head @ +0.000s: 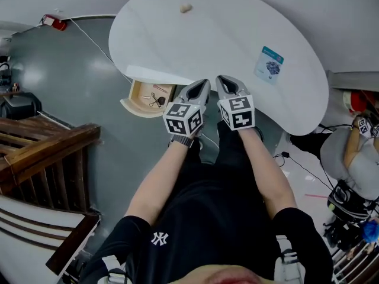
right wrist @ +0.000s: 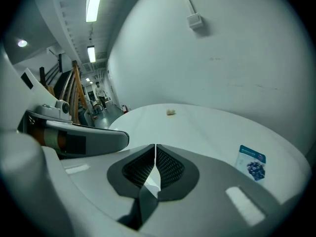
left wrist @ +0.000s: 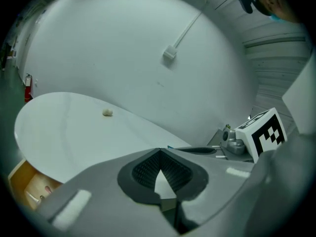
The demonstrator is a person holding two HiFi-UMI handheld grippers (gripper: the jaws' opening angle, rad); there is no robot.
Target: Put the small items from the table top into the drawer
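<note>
A small beige lump (head: 186,7) lies near the far edge of the white table (head: 177,34), and a blue-printed packet (head: 269,64) lies toward its right. The wooden drawer (head: 142,102) stands open under the table's near-left edge with small items inside. My left gripper (head: 203,83) and right gripper (head: 222,80) hover side by side over the near edge, both shut and empty. The left gripper view shows the left gripper's (left wrist: 158,150) tips meeting, with the lump (left wrist: 107,112) far ahead. In the right gripper view the right gripper's (right wrist: 155,146) tips touch, and the lump (right wrist: 170,112) and packet (right wrist: 252,163) lie beyond.
A wooden railing (head: 47,147) stands on the left, and a red extinguisher (head: 54,22) sits by the far wall. A white cable (head: 95,40) crosses the floor. Equipment and another person's arm (head: 355,147) crowd the right side. The wall rises right behind the table.
</note>
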